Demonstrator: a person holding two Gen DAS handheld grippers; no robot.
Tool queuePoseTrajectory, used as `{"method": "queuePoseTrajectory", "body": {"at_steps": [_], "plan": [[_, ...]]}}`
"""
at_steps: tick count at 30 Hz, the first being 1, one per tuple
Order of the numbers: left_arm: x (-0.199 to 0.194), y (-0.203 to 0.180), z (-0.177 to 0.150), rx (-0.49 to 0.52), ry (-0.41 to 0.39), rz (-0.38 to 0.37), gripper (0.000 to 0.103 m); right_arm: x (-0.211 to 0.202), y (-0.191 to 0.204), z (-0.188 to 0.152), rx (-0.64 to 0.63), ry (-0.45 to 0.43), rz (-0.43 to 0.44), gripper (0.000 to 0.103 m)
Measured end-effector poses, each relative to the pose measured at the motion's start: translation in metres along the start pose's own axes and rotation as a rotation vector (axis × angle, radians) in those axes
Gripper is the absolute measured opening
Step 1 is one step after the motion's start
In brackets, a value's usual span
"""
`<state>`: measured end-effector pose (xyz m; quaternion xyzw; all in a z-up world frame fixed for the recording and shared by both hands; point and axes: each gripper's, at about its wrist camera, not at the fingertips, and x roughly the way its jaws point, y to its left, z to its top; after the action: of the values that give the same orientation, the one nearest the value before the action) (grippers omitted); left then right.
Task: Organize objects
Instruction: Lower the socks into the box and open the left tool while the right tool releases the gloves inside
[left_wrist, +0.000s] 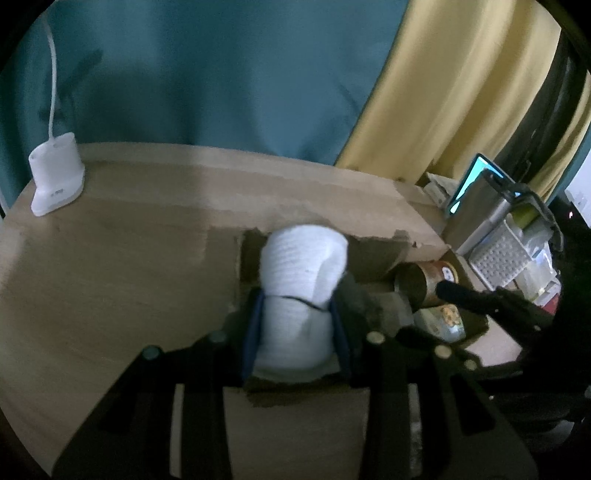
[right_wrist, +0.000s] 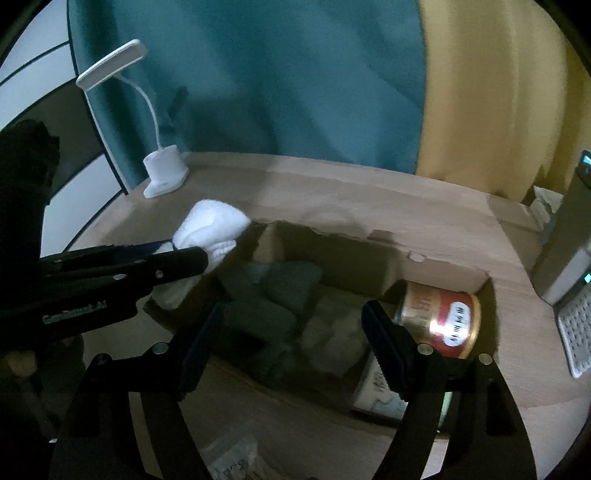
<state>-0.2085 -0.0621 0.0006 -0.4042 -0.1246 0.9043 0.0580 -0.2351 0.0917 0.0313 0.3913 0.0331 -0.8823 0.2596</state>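
1. A light wooden table (right_wrist: 332, 192) stands in front of teal and yellow curtains.
2. A white desk lamp (right_wrist: 164, 173) stands at its far left corner.
3. An open cardboard box (right_wrist: 436, 271) rests near the middle.
4. A metal grater (left_wrist: 498, 258) lies at the right edge, just beside the box.

Wrist views, perhaps sharing box (left_wrist: 373, 251).

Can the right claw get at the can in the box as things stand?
Probably yes. The right claw is open and empty above the box, and the can lies on its side by the claw's right finger with nothing on top. The box wall close behind it may crowd the grip.
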Motion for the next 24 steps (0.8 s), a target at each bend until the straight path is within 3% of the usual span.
{"method": "queuePoseTrajectory", "body": {"at_steps": [6,8,10,24], "plan": [[0.0,-0.002,-0.002,0.001,0.018,0.005,0.04,-0.006,-0.004,-0.005,0.017,-0.011,-0.014,0.08],[0.0,-0.002,-0.002,-0.007,0.026,0.002,0.055,-0.01,-0.006,-0.007,0.022,-0.013,-0.018,0.08],[-0.003,-0.002,-0.003,-0.013,0.019,-0.004,0.06,-0.013,-0.007,-0.009,0.025,-0.016,-0.025,0.08],[-0.018,-0.012,-0.019,0.018,0.001,-0.021,0.06,-0.029,-0.008,-0.023,0.042,-0.03,-0.06,0.08]]}}
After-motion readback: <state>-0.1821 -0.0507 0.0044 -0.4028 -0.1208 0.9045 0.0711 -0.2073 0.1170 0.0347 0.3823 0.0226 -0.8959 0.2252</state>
